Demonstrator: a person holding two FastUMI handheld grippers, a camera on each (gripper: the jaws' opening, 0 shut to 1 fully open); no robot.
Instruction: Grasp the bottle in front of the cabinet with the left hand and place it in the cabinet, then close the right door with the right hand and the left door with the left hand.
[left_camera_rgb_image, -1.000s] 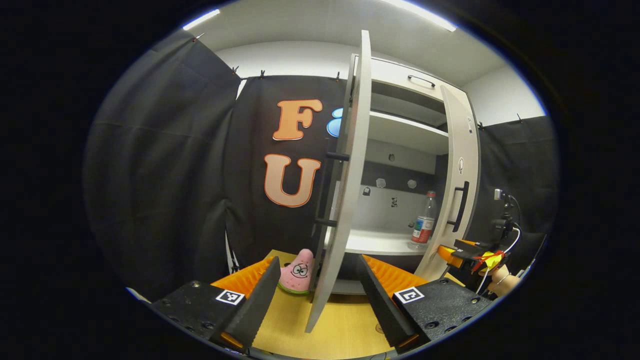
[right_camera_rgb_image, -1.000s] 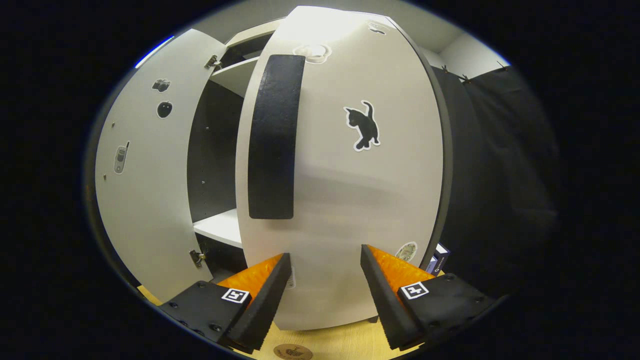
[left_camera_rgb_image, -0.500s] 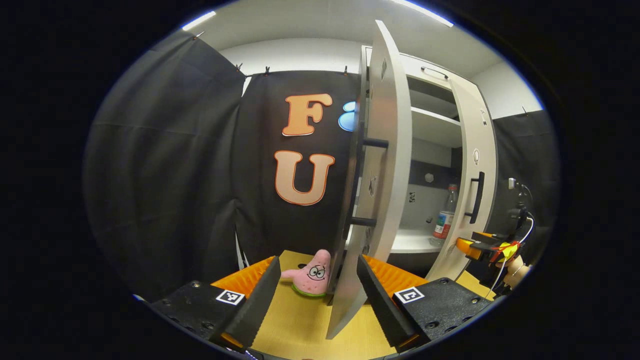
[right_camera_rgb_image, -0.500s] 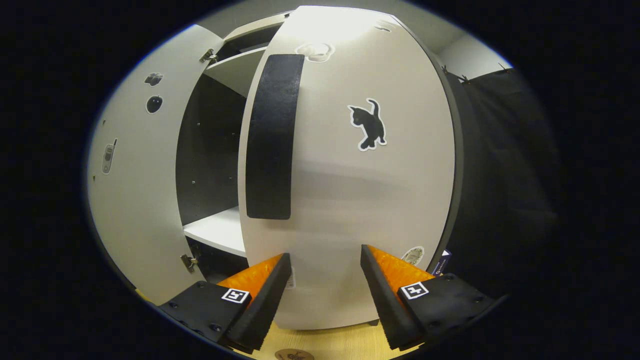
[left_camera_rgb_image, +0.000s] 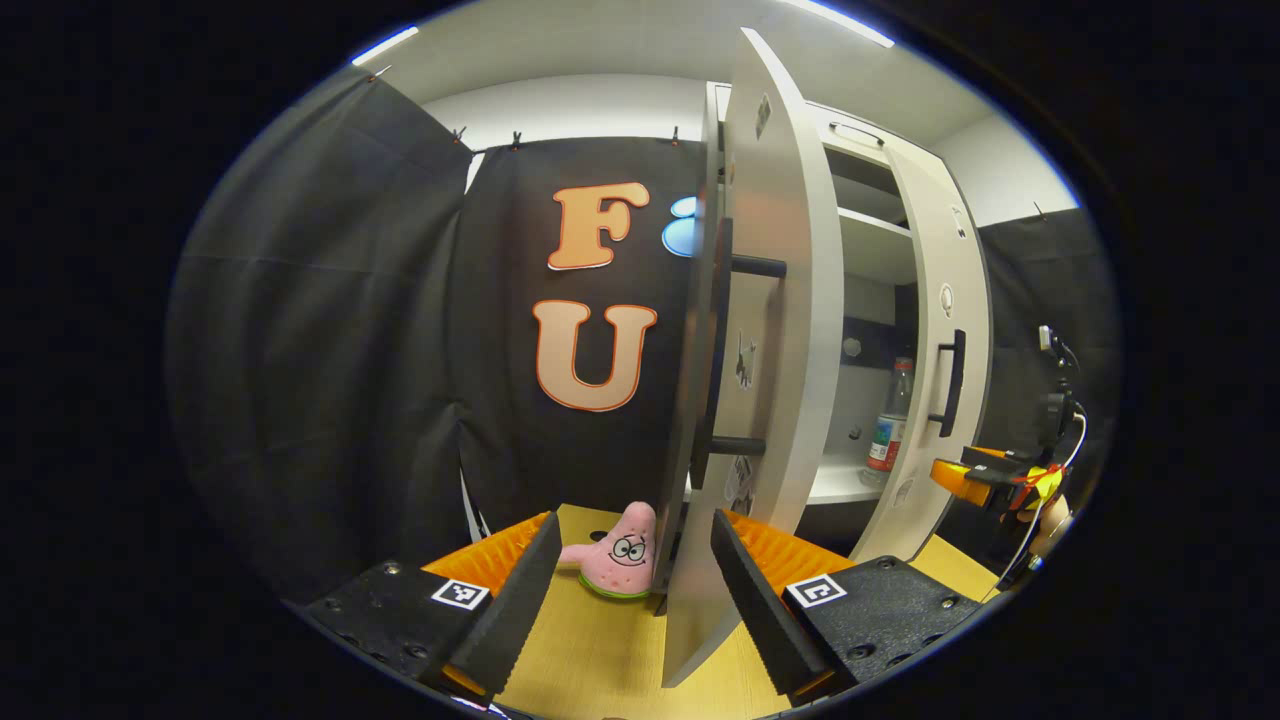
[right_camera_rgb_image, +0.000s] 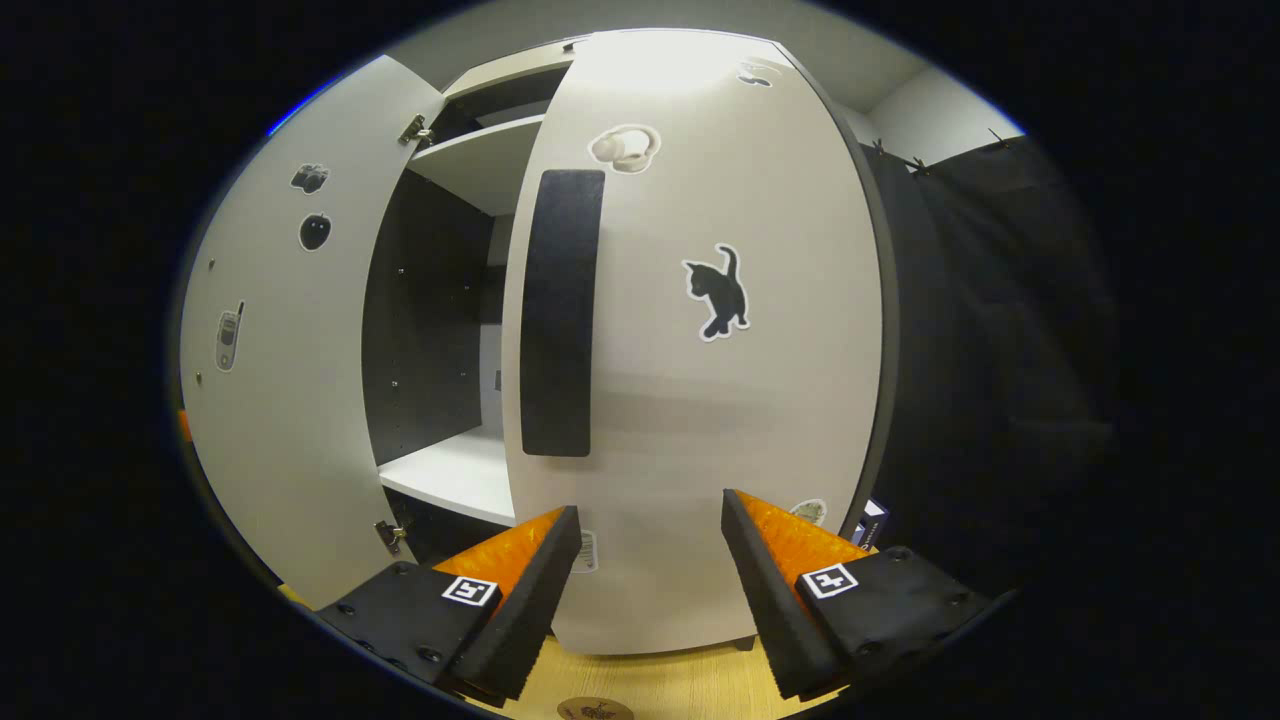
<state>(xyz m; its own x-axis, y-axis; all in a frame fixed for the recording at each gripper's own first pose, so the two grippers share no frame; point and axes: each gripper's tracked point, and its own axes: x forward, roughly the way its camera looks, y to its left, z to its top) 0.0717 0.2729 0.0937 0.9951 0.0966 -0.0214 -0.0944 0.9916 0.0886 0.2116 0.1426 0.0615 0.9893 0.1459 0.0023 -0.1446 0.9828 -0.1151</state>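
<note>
One clear plastic bottle (left_camera_rgb_image: 886, 424) on the white cabinet's (left_camera_rgb_image: 868, 235) lower shelf, right of frame; two white doors ajar. Left gripper (left_camera_rgb_image: 628, 580) and right gripper (right_camera_rgb_image: 645, 570) both level, jaws wide, holding nothing.

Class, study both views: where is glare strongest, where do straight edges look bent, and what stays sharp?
Right gripper view: the top of the right door is washed out by overhead glare, and its straight sides bulge like a barrel. Left gripper view: lighting is even, the left door curves only slightly, and the bottle and pink plush toy stay sharp.
</note>
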